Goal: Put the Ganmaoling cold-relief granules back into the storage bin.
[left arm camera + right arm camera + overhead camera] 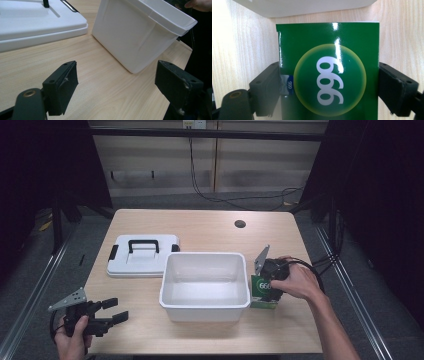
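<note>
Gripping the green box (329, 72) with my right gripper (270, 279), I see its two jaws pressed flat against the box's opposite sides in the right gripper view, one on each edge of the glossy face with the white "999" in a yellow-rimmed circle. On the high view the box stands on the wooden table (200, 227), just beside the right wall of the white bin (205, 285). My left gripper (111, 311) sits near the table's front left corner, its jaws spread wide with nothing between them, the bare tabletop showing through the gap; it points toward the bin's near corner. Behind it lies the white lid (142, 256) with a black handle, flat on the table and touching the bin's left rim.
</note>
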### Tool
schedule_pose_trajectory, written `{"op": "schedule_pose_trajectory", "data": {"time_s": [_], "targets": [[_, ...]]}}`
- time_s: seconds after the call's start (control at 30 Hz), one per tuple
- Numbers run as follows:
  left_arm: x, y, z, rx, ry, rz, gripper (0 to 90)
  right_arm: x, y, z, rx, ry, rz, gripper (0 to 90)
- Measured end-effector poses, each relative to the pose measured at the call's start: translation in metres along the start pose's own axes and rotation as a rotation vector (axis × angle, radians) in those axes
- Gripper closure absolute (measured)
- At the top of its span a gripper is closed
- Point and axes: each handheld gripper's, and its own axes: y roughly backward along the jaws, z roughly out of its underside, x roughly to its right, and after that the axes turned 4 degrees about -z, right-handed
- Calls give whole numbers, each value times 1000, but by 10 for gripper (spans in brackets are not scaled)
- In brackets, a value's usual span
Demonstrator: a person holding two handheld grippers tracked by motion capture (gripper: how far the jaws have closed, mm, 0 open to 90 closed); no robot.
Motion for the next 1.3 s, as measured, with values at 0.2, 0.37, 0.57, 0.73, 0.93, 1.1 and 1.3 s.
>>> {"op": "schedule_pose_trajectory", "data": {"time_s": [0.2, 0.37, 0.57, 0.73, 0.93, 1.1, 1.3], "targets": [[0, 0, 0, 0, 0, 1, 185, -3, 1, -1, -38, 18, -7, 153], [0, 0, 0, 0, 2, 2, 184, -3, 2, -1, -48, 16, -17, 156], [0, 0, 0, 0, 1, 1, 185, -2, 6, 1, -46, -29, -27, 159], [0, 0, 0, -2, 0, 0, 185, -6, 14, 5, -21, -39, -27, 160], [0, 0, 0, -1, -2, -1, 184, -10, 22, 7, -38, -35, -15, 160], [0, 0, 0, 2, 4, 1, 184, -12, 31, 6, -31, -36, -9, 160], [0, 0, 0, 3, 3, 2, 184, -12, 40, 7, -17, -50, -17, 160]]}}
